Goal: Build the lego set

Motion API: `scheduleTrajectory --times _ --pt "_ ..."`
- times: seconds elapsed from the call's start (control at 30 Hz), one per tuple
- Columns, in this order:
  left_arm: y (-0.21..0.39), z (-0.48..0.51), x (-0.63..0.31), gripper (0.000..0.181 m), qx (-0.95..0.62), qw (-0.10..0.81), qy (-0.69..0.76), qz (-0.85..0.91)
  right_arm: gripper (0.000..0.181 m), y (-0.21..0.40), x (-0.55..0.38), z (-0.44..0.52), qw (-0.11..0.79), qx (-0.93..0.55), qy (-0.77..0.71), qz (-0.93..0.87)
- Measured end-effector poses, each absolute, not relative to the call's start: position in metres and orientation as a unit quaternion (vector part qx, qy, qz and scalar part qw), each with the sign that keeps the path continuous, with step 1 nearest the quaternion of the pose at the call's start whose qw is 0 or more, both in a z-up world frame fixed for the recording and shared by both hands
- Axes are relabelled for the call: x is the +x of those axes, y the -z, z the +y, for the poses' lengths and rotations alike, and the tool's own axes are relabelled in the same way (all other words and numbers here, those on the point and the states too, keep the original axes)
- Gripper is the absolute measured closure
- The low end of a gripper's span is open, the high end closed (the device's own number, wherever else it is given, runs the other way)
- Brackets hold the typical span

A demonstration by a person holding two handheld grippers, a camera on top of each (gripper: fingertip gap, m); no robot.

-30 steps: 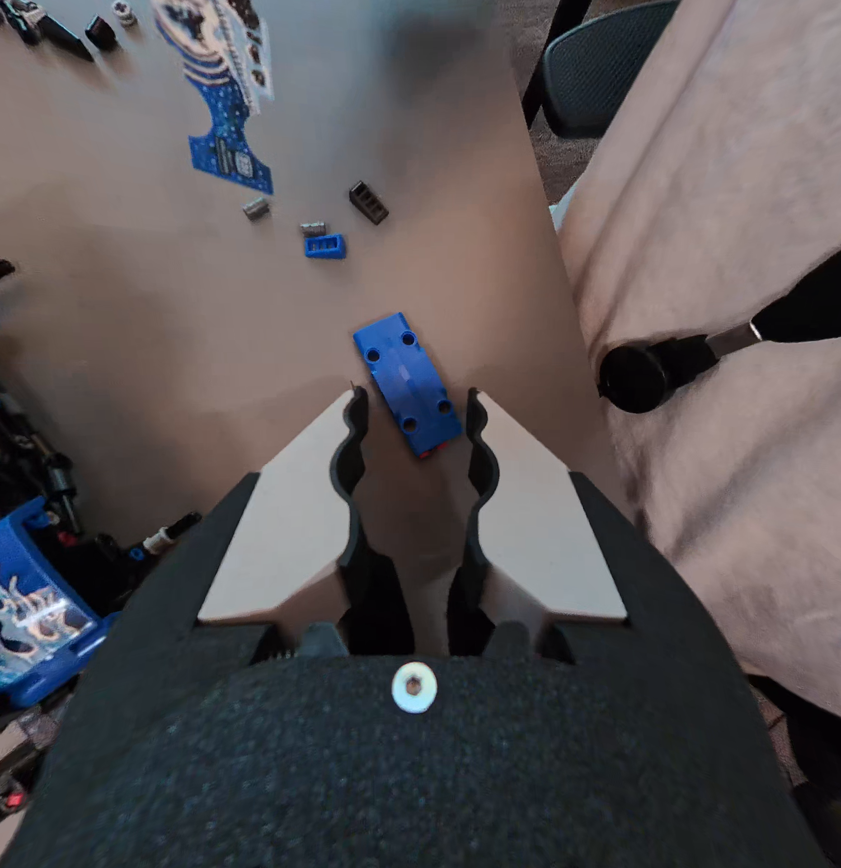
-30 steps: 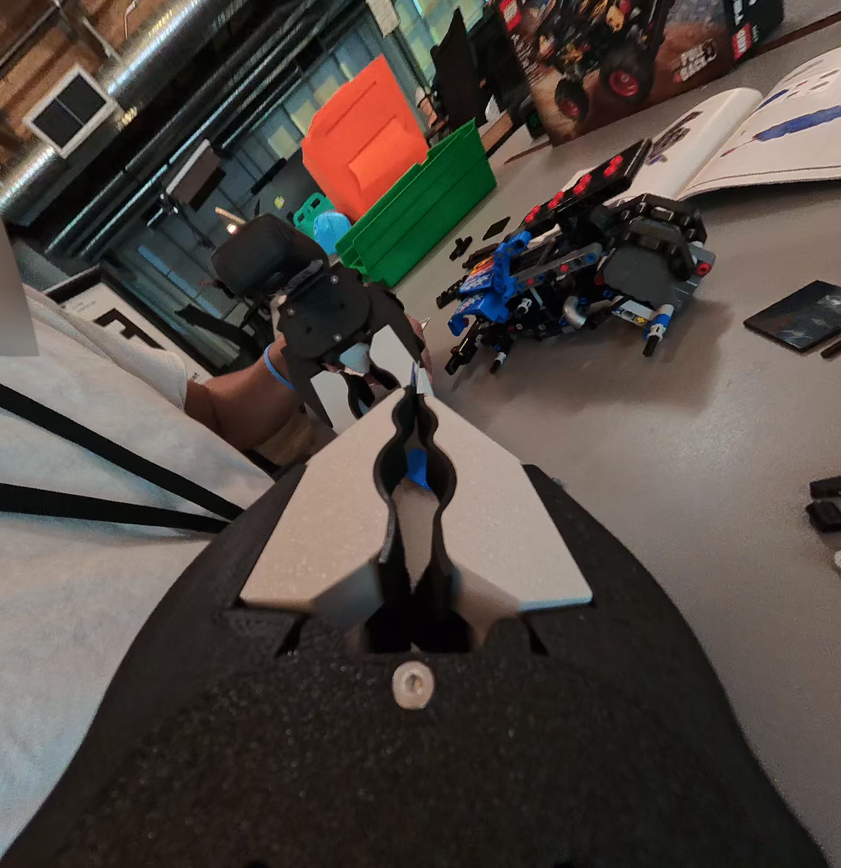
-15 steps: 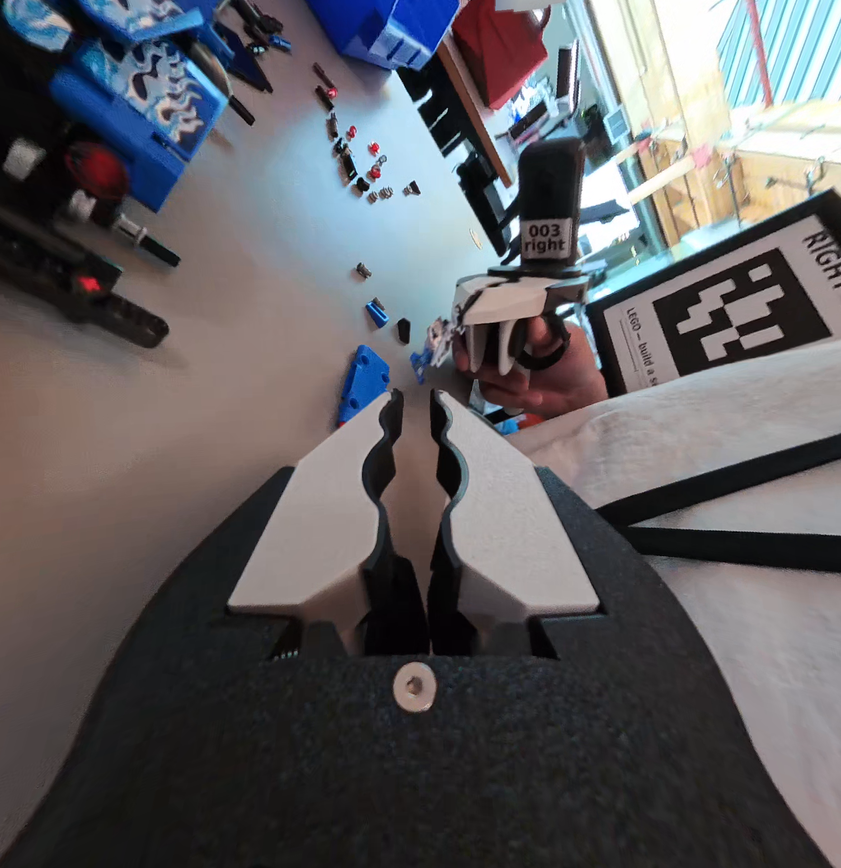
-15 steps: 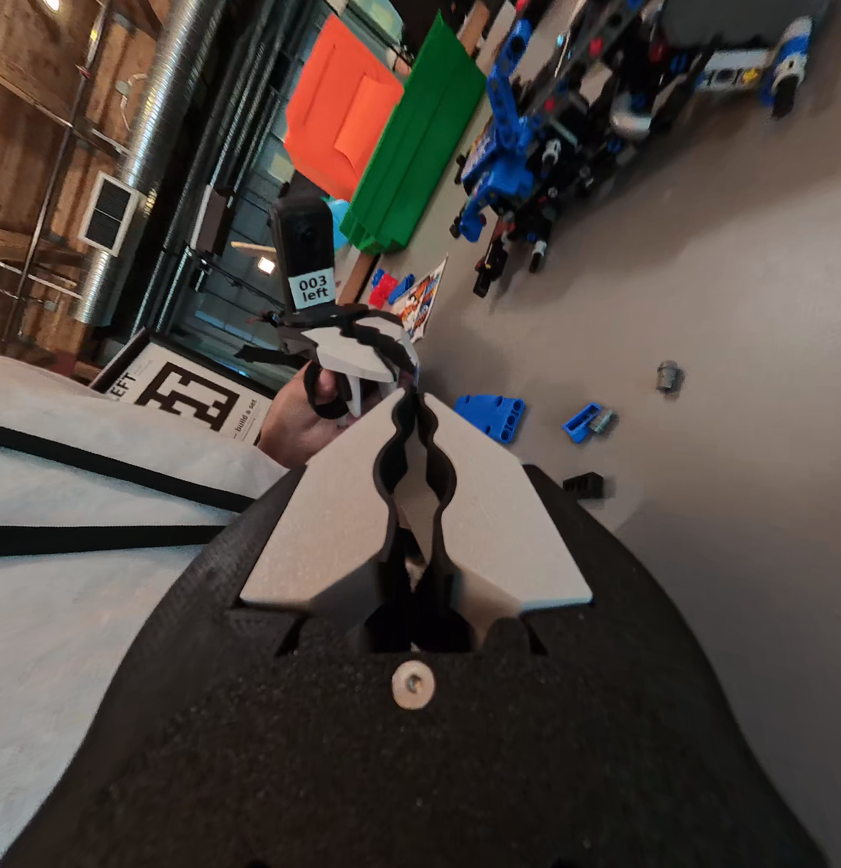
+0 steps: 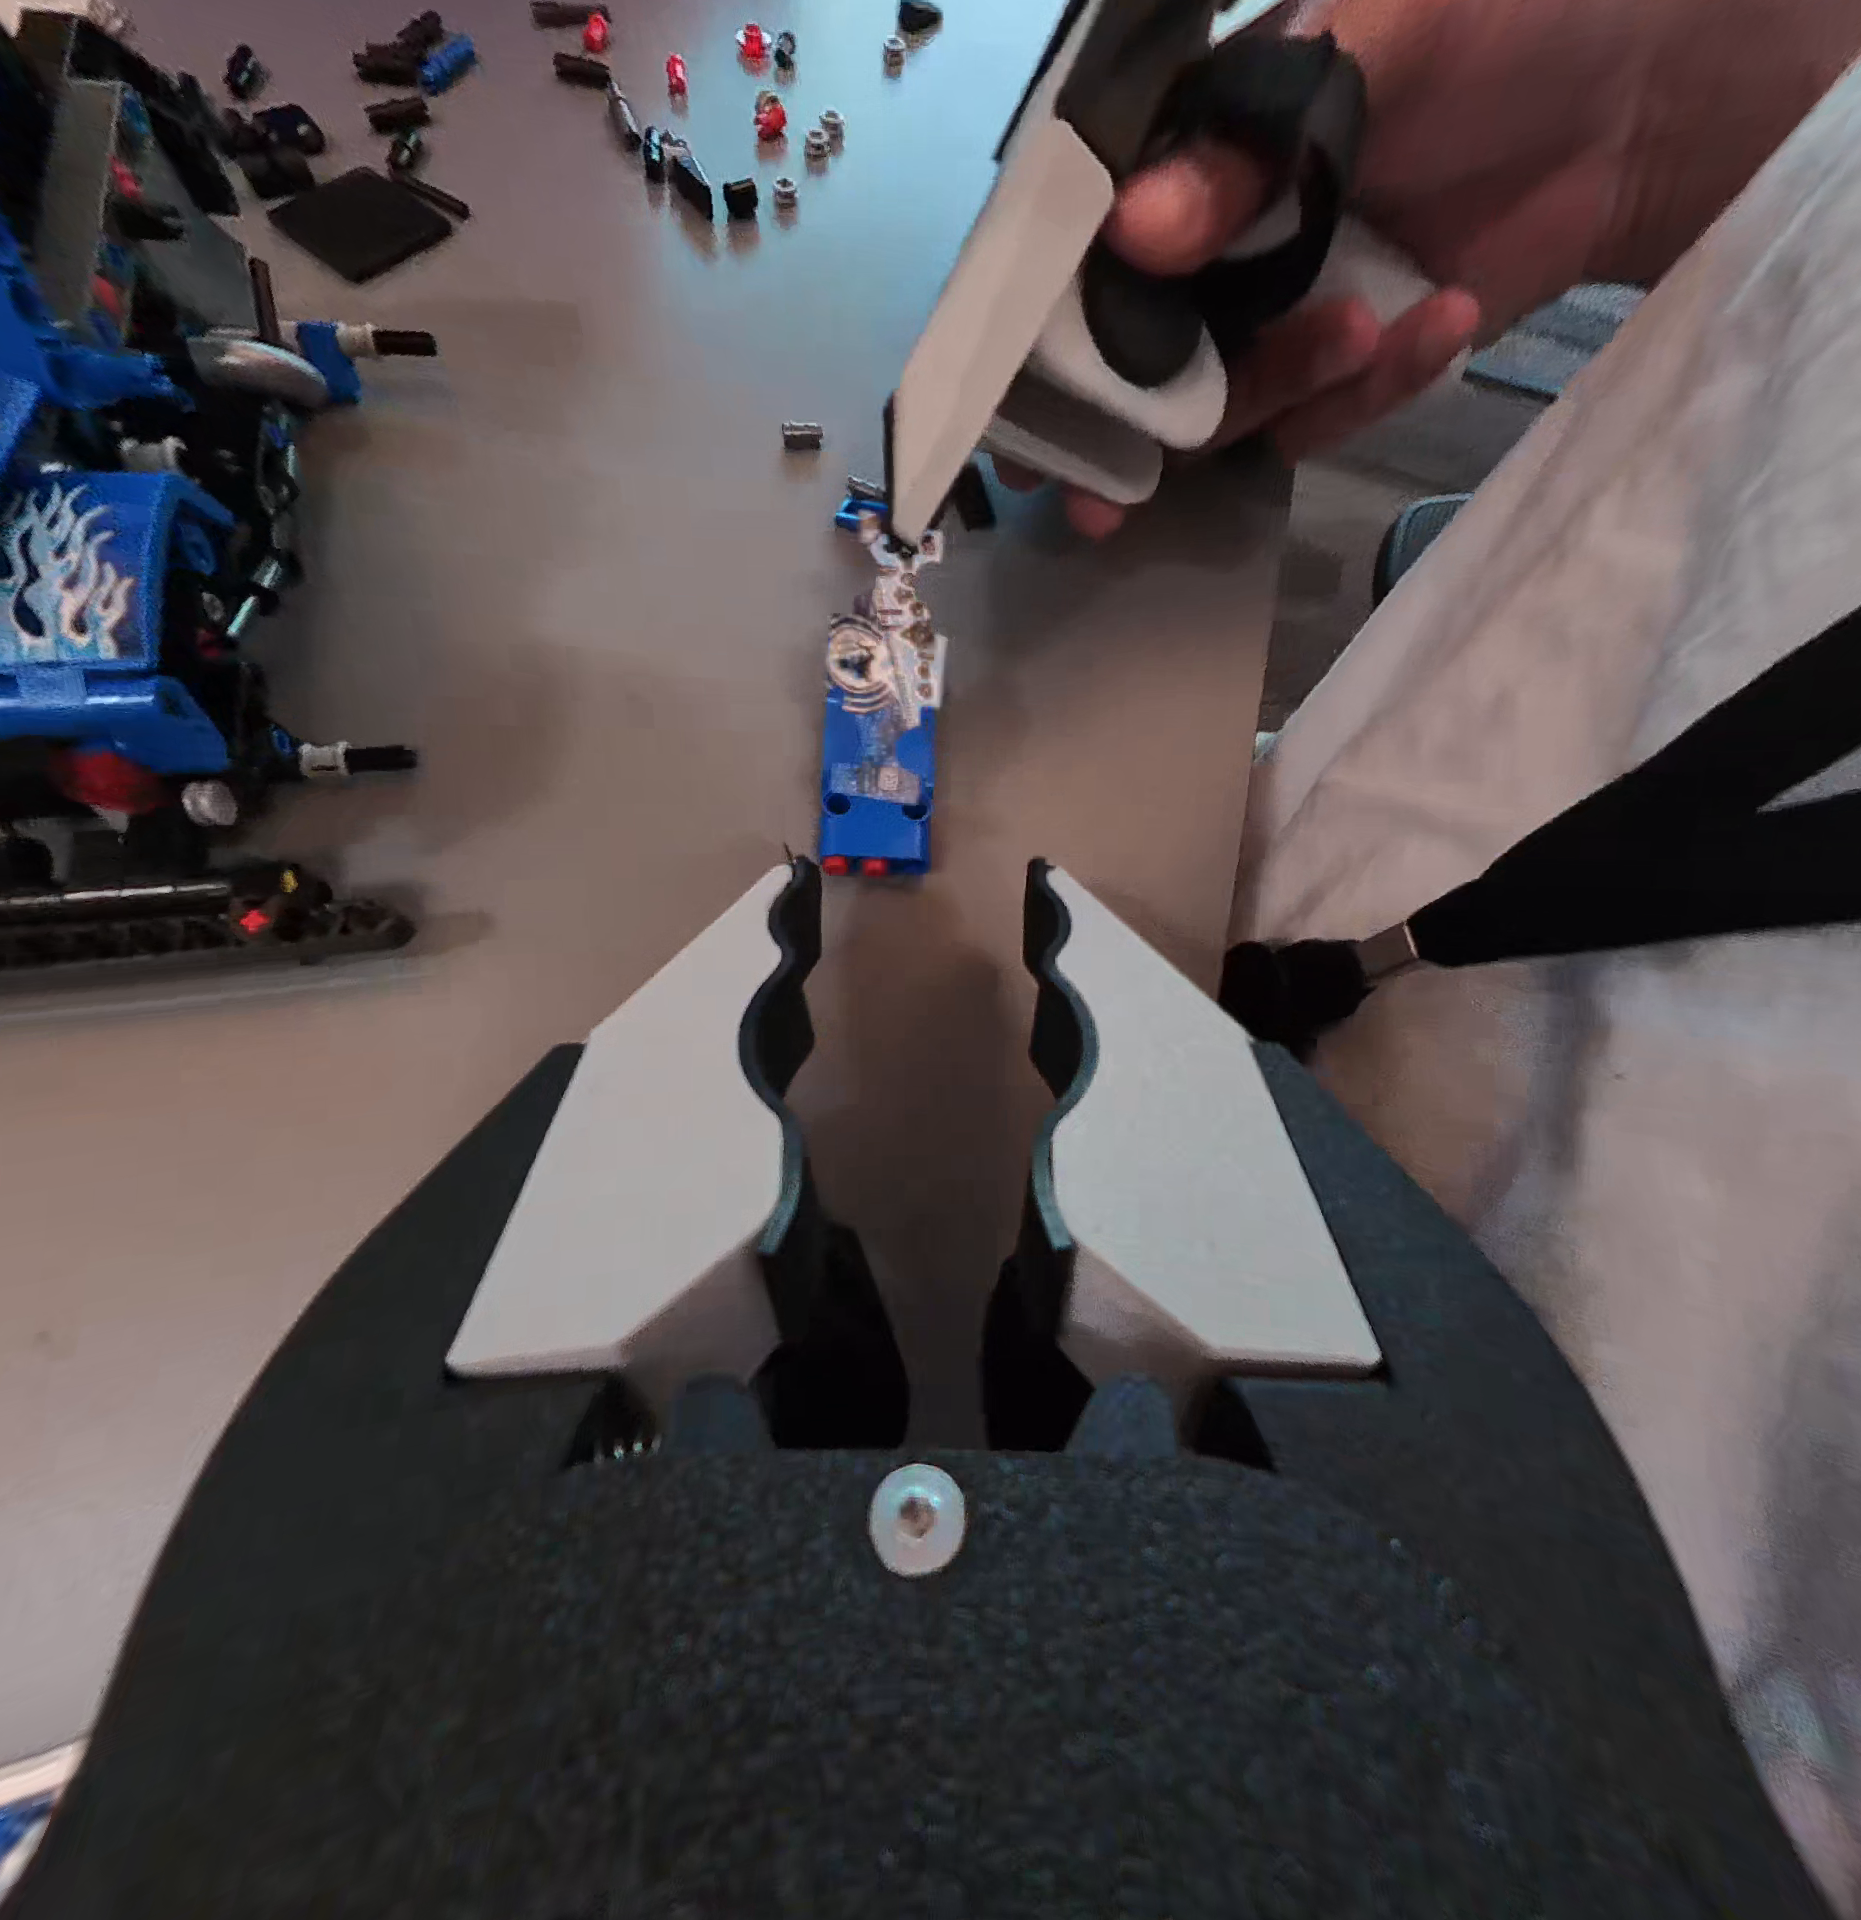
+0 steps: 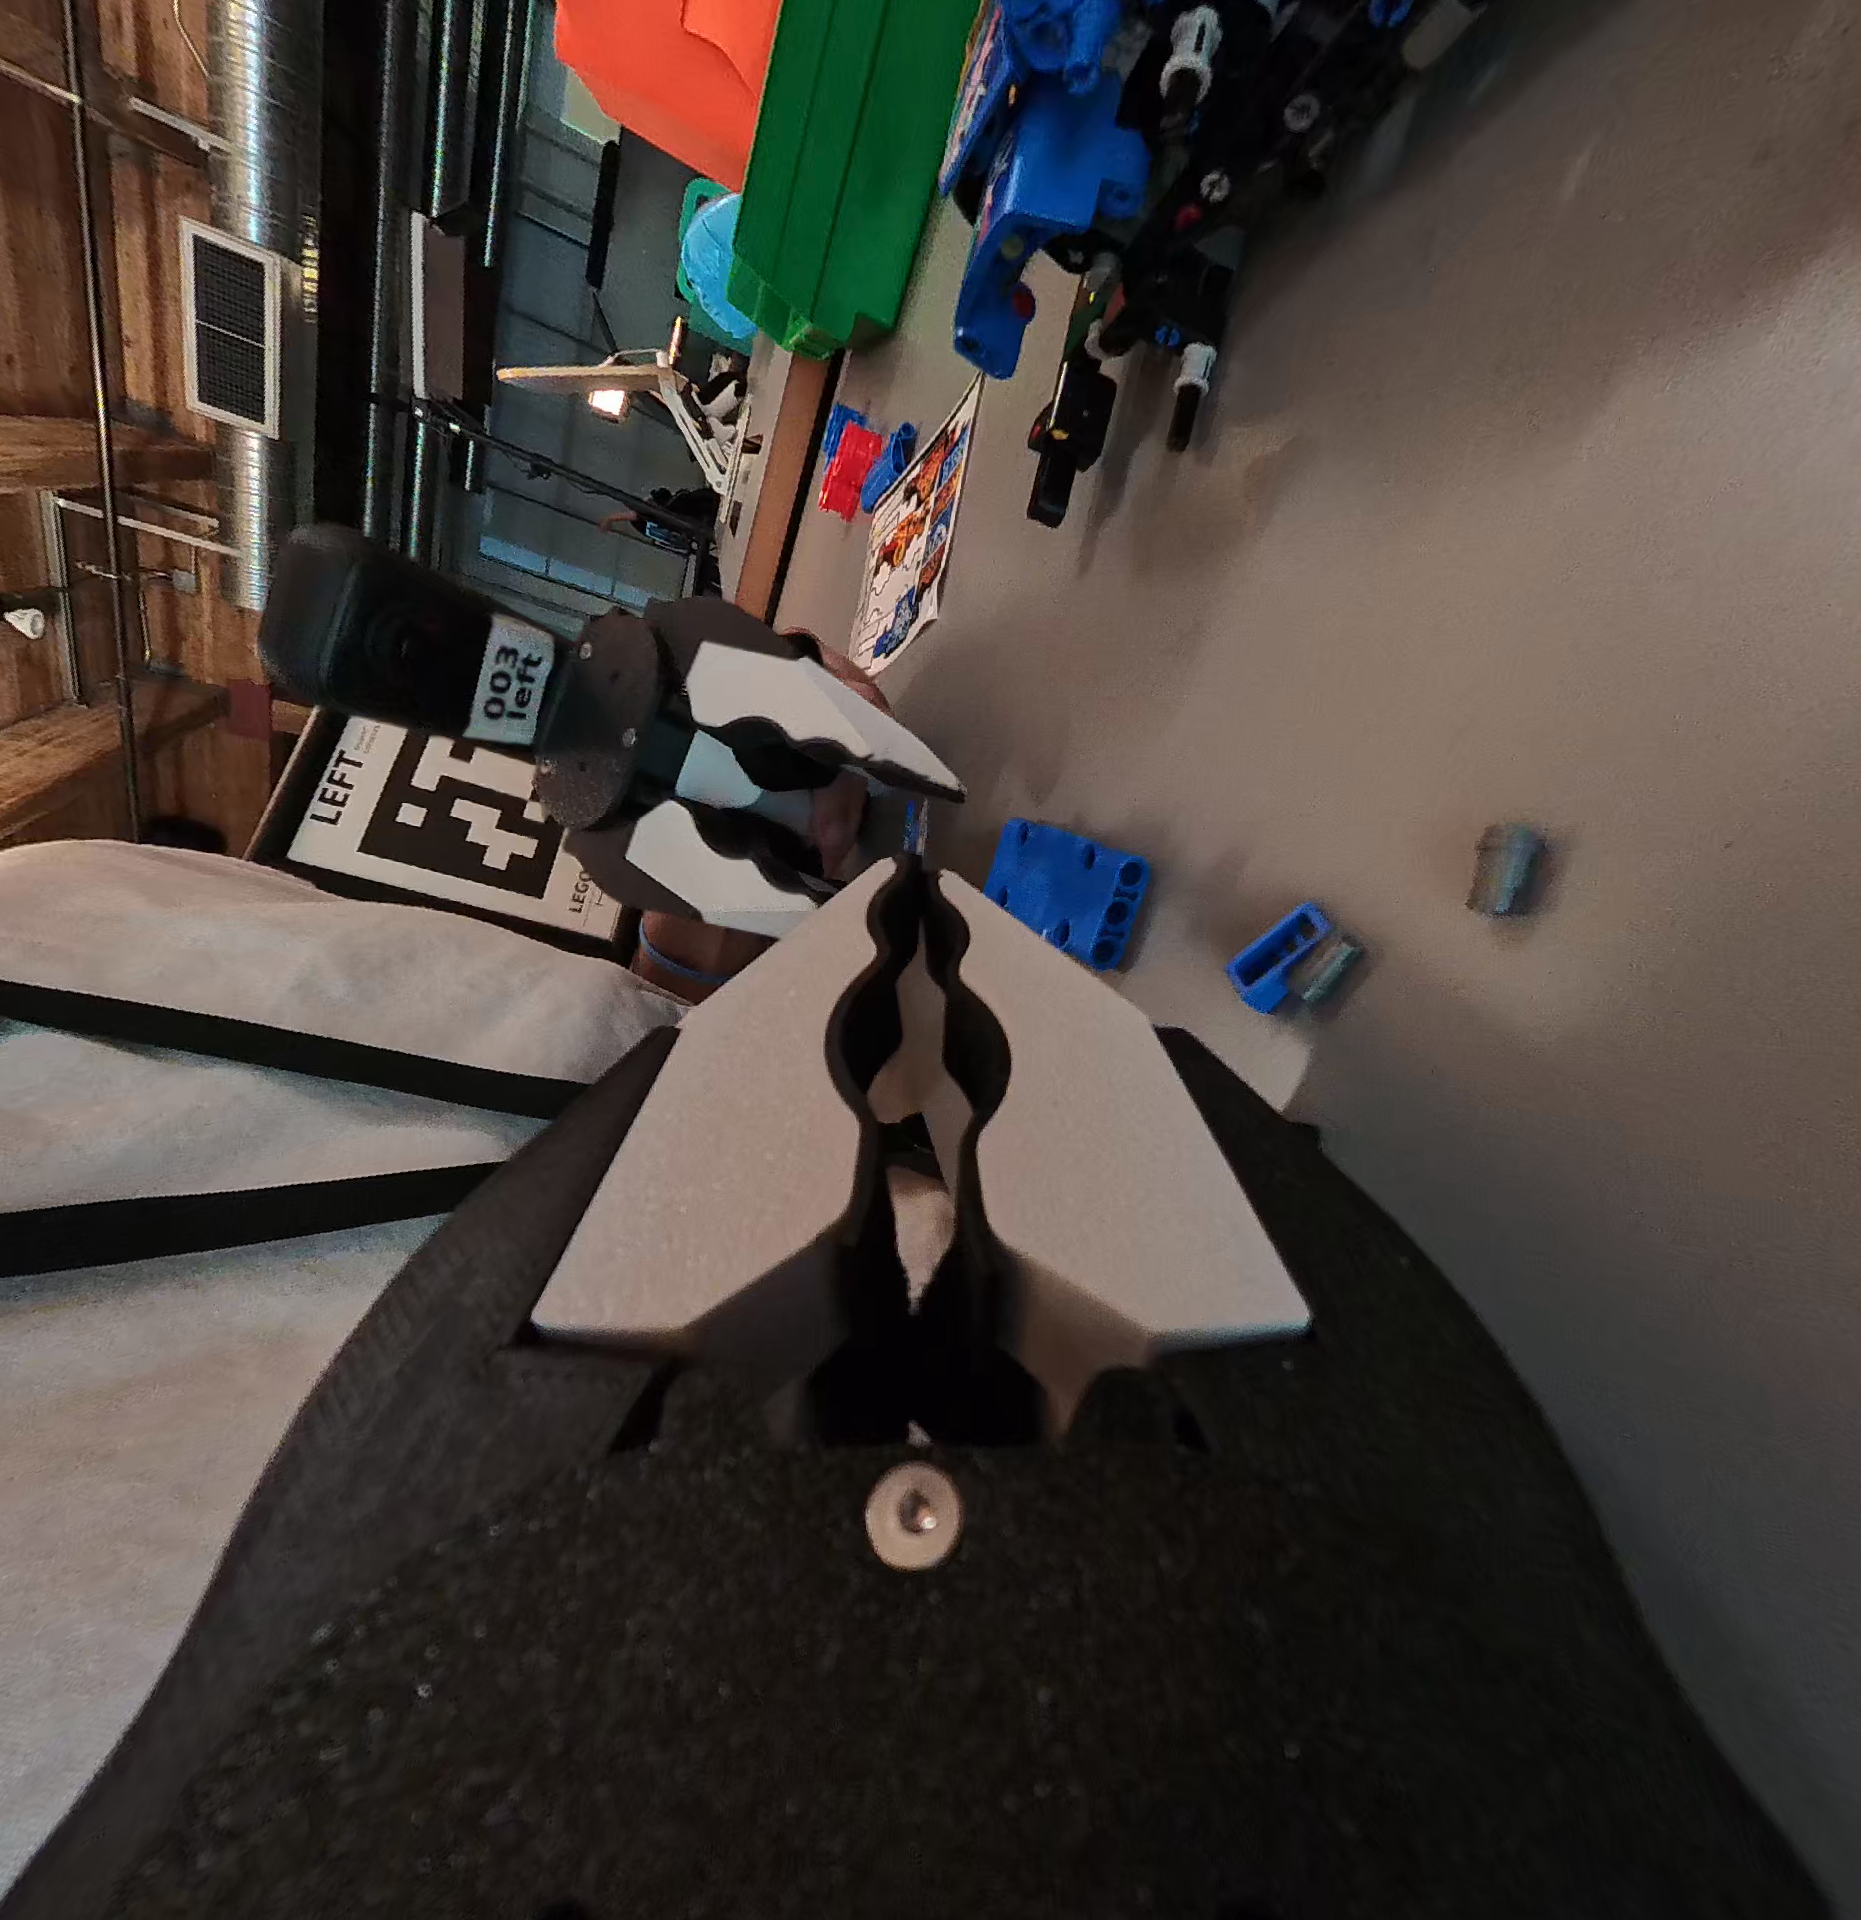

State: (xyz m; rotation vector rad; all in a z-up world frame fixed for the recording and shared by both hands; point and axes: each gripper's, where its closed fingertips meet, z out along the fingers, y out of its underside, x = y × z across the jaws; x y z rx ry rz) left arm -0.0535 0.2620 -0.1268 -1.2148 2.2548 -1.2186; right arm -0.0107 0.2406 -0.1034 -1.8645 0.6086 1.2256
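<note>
A flat blue panel (image 5: 872,795) with red pins at its near end lies on the grey table (image 5: 593,644), just ahead of my left gripper (image 5: 918,878), which is open and empty. My right gripper (image 5: 905,525) comes in from the upper right, shut on a printed sticker strip (image 5: 890,644) that hangs down over the panel's far end. In the right wrist view my right gripper (image 6: 915,878) pinches the strip's thin edge (image 6: 913,826). The panel (image 6: 1071,894) lies just to its right, and the left gripper (image 6: 876,833) is close behind.
The blue and black truck model (image 5: 84,623) stands at the left. Small loose parts (image 5: 739,125) lie at the far side. A small blue brick (image 6: 1277,956) and a grey pin (image 6: 1506,868) lie near the panel. A sticker sheet (image 6: 915,530) and a green bin (image 6: 843,166) are farther off. My hands' fingertips stand some 6 centimetres from each other.
My left gripper has swung back to look down at the blue panel and opened wider. My right gripper has brought the sticker strip over the panel.
</note>
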Motion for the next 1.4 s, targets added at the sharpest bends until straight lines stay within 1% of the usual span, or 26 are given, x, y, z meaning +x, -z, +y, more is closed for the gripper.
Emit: scheduleTrajectory --times 0.13,0.33,0.47,0.57,0.67,0.7,1.4 --pt "0.130 0.260 -0.056 0.146 -0.381 0.168 0.410 0.811 0.181 0.107 -0.011 0.240 0.388 -0.746 -0.487 0.235" --pt "0.114 0.266 -0.048 0.165 -0.393 0.163 0.457 0.781 0.181 0.114 -0.008 0.242 0.374 -0.764 -0.474 0.226" --pt "0.116 0.269 -0.045 0.175 -0.407 0.162 0.453 0.776 0.181 0.115 -0.009 0.241 0.372 -0.763 -0.476 0.228" --pt "0.122 0.267 -0.045 0.172 -0.405 0.159 0.439 0.786 0.181 0.116 -0.010 0.241 0.370 -0.765 -0.474 0.229" --pt "0.123 0.265 -0.043 0.161 -0.401 0.162 0.433 0.791 0.181 0.117 -0.011 0.241 0.367 -0.767 -0.473 0.231" --pt "0.124 0.264 -0.043 0.160 -0.399 0.161 0.432 0.793 0.181 0.118 -0.011 0.241 0.367 -0.768 -0.472 0.232" --pt "0.131 0.264 -0.040 0.162 -0.405 0.158 0.412 0.801 0.181 0.122 -0.010 0.242 0.365 -0.776 -0.455 0.239"
